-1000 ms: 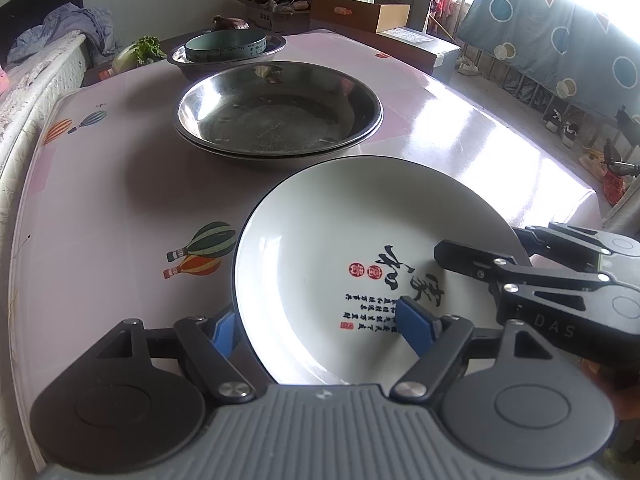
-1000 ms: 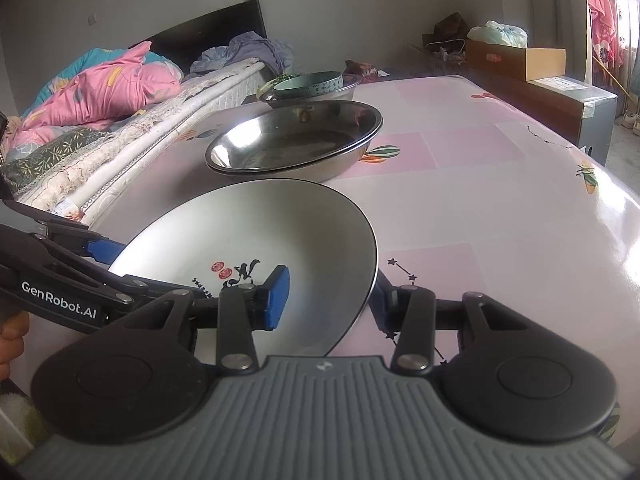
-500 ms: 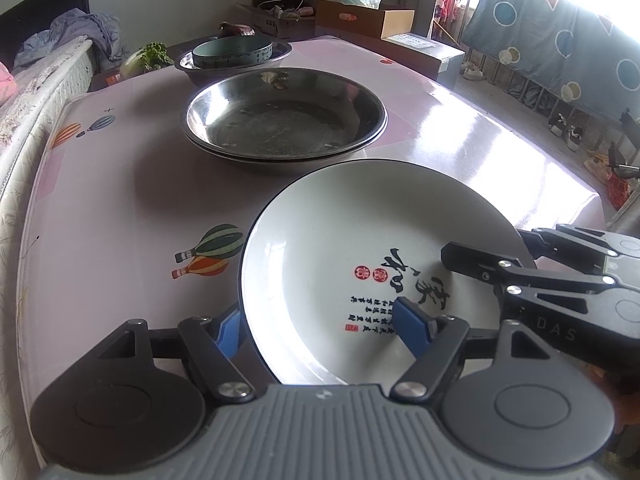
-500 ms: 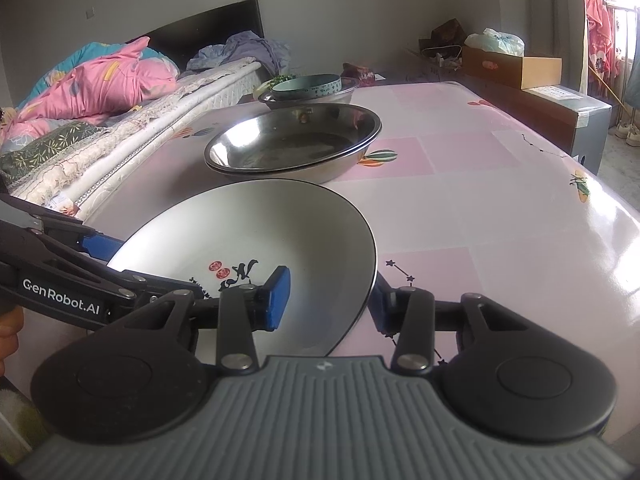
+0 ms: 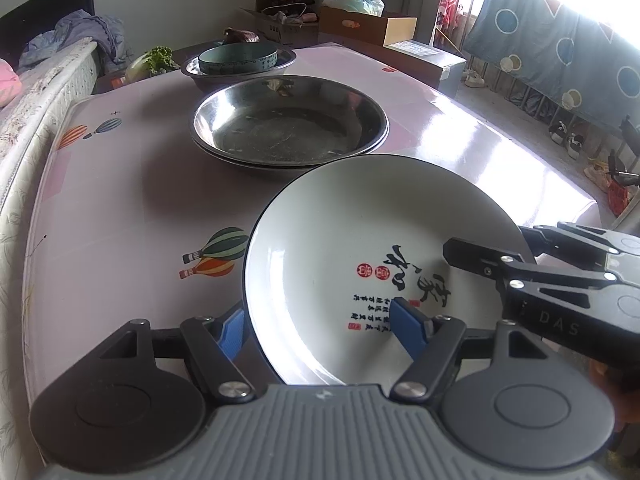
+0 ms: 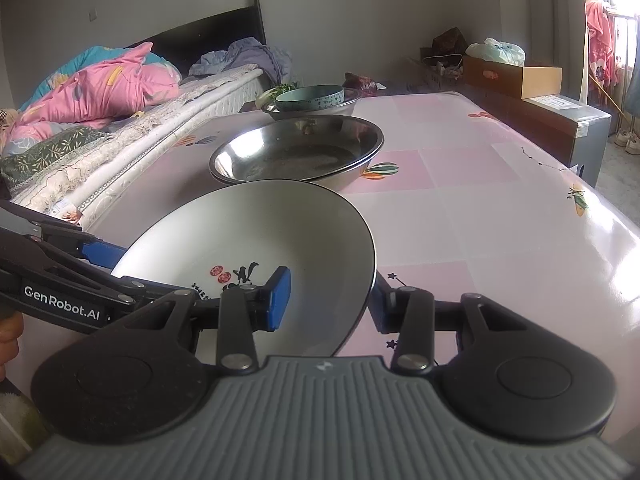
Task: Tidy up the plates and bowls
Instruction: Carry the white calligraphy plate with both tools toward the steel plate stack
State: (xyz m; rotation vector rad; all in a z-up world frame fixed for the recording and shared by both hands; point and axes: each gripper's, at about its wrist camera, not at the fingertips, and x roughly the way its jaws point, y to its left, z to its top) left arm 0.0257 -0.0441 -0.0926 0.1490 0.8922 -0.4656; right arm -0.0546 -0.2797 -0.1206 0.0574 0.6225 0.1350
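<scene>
With both pairs of fingers clamped on the white plate (image 5: 360, 248), held over the bench (image 5: 120, 208) near the steel basins (image 5: 290, 124), I judged stacking came next.

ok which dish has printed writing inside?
The white plate both grippers clamp by its rim: black calligraphy and red seals. The steel basins and the teal bowl show none.

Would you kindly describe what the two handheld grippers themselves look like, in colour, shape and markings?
Both share one design: a ribbed grey body, two round black discs, black linkage arms with silver rivets, and blue finger pads. The left gripper reads "GenRobot.AI" in white along its side in the right wrist view; the right gripper shows "DAS" lettering in the left wrist view. No cables or sleeves are visible.
</scene>
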